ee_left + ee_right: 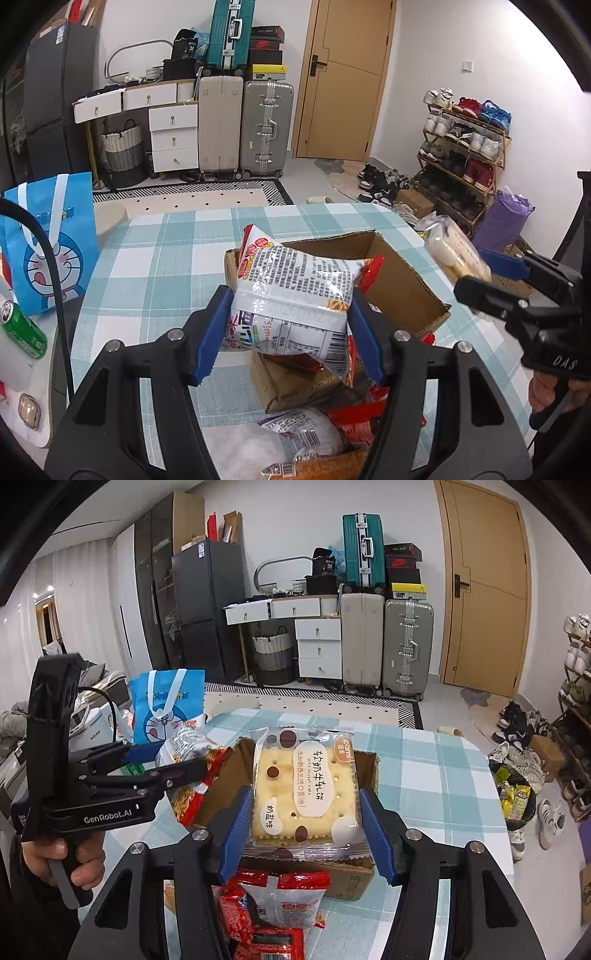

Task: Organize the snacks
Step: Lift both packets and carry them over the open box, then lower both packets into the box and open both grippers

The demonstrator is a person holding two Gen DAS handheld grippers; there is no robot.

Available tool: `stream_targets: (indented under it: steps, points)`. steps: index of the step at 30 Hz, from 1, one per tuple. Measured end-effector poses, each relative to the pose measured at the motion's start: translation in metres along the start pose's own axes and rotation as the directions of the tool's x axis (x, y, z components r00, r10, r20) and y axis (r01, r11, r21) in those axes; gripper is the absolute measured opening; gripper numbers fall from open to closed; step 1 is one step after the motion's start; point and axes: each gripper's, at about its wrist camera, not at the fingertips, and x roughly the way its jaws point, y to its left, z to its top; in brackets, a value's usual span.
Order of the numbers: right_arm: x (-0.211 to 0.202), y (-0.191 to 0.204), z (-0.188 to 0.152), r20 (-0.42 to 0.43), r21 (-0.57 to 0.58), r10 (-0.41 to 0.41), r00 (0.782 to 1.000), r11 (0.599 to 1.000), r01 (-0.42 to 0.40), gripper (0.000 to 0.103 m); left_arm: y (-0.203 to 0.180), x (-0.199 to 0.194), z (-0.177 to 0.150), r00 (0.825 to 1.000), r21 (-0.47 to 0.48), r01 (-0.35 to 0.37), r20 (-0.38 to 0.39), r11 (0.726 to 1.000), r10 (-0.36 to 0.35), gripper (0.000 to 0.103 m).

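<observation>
My left gripper [290,332] is shut on a white noodle snack packet [295,291] and holds it above the near edge of an open cardboard box [399,280] on the checked table. My right gripper [306,830] is shut on a clear cracker packet [303,790] and holds it over the same box [365,771]. The right gripper with its cracker packet [456,251] shows at the right of the left wrist view. The left gripper [192,766] with its packet [184,744] shows at the left of the right wrist view.
Loose red and white snack packets [332,421] lie on the table in front of the box, also in the right wrist view [273,901]. A blue Doraemon bag [51,236] and a green can [24,330] stand at the left. The checked tablecloth [436,775] extends right.
</observation>
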Motion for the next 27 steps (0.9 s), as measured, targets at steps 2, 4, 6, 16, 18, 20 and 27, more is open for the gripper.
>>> stream_targets:
  steps: [2, 4, 6, 16, 18, 20, 27]
  points:
    - [0.01, -0.002, -0.002, -0.013, 0.002, 0.0, 1.0, 1.0, 0.0, 0.058, 0.0, 0.012, 0.001, 1.0, -0.001, -0.013, -0.01, 1.0, 0.013, 0.06]
    - [0.02, -0.004, -0.003, -0.028, 0.004, -0.002, 1.0, 1.0, 0.002, 0.058, -0.001, 0.022, 0.0, 1.0, 0.002, -0.019, -0.021, 1.0, 0.019, 0.06]
    - [0.029, -0.007, -0.005, -0.039, 0.009, -0.002, 0.999, 1.0, 0.002, 0.058, -0.003, 0.033, -0.001, 0.999, 0.011, -0.021, -0.035, 1.0, 0.022, 0.06]
    - [0.064, -0.018, -0.018, -0.084, 0.025, -0.005, 0.996, 1.0, 0.007, 0.058, -0.01, 0.068, -0.006, 0.997, 0.066, -0.063, -0.051, 0.996, 0.066, 0.06]
    - [0.068, -0.02, -0.018, -0.089, 0.028, -0.004, 0.996, 1.0, 0.006, 0.058, -0.013, 0.072, -0.005, 0.996, 0.077, -0.068, -0.051, 0.995, 0.072, 0.06]
    - [0.073, -0.022, -0.019, -0.091, 0.029, -0.001, 0.996, 1.0, 0.004, 0.058, -0.015, 0.076, -0.006, 0.996, 0.082, -0.065, -0.054, 0.994, 0.07, 0.06]
    - [0.081, -0.026, -0.021, -0.105, 0.037, -0.002, 0.994, 0.999, 0.006, 0.058, -0.023, 0.082, -0.01, 0.994, 0.121, -0.087, -0.051, 0.989, 0.093, 0.061]
